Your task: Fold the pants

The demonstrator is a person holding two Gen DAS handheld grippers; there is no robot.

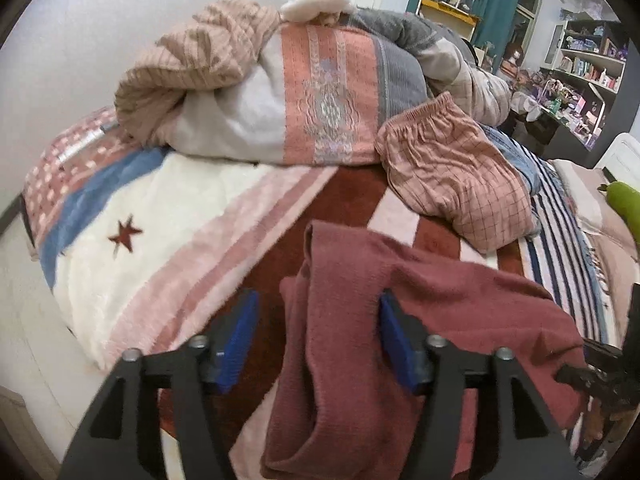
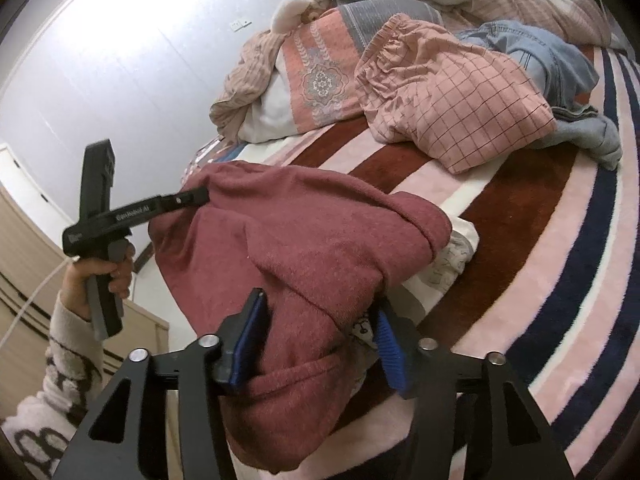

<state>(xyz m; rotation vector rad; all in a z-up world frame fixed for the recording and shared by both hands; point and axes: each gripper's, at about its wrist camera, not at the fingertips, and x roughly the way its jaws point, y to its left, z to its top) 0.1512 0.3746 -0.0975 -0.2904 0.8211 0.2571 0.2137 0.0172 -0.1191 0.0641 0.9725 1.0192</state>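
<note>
The dark red pants [image 1: 420,312] lie bunched on the striped blanket [image 1: 192,216] near the bed's front edge. My left gripper [image 1: 316,340] is open, its blue pads either side of a hanging fold of the pants. My right gripper [image 2: 320,344] is open too, with the pants' thick end [image 2: 304,248] lying between its blue pads. In the right wrist view the left gripper's black body [image 2: 120,216] is held in a hand at the pants' left edge. A white patterned lining [image 2: 456,256] shows under the pants.
Pink checked shorts [image 1: 452,176] and blue jeans [image 2: 536,52] lie behind the pants. A heap of quilts and pillows [image 1: 280,92] fills the bed's far side by the wall. Cluttered shelves [image 1: 584,76] stand at the right. A wooden cabinet [image 2: 24,256] stands left of the bed.
</note>
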